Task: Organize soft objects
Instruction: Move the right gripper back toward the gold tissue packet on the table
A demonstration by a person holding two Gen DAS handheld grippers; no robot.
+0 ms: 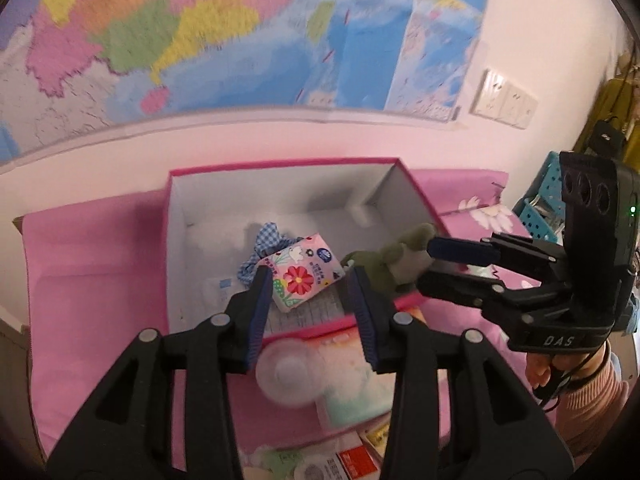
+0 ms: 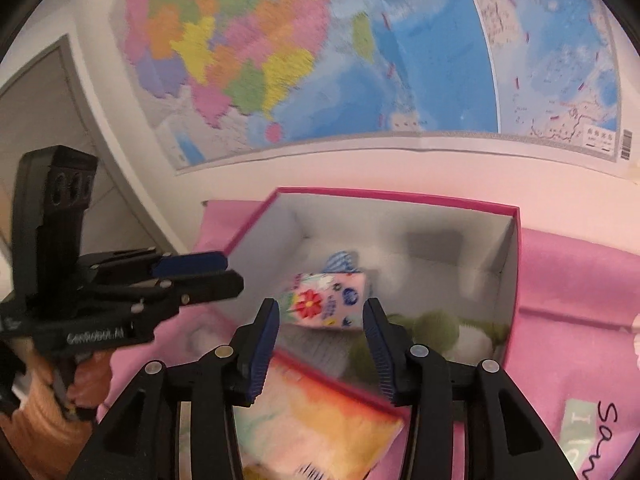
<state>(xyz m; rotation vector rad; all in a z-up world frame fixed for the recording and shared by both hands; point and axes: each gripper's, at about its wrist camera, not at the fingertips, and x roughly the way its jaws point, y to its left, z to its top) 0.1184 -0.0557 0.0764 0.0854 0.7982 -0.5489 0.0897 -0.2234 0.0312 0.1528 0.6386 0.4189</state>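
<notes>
**Readable lettering on my two feeds**

On my left feed I read "DAS" on the right gripper [image 1: 424, 266] body. On my right feed, handwritten "Sa" marks the pink cloth [image 2: 568, 280]; other print blurs.

A large coloured wall map [image 1: 224, 36] is hanging across the upper part of both frames, its lower edge curving over a pale wall [image 1: 280, 136]. White wall sockets [image 1: 505, 98] are sitting at the right of the left view. A pink floral cloth [image 1: 84, 264] is covering the surface at mid-frame. A grey door panel [image 2: 44, 112] is showing at the left of the right view.
</notes>
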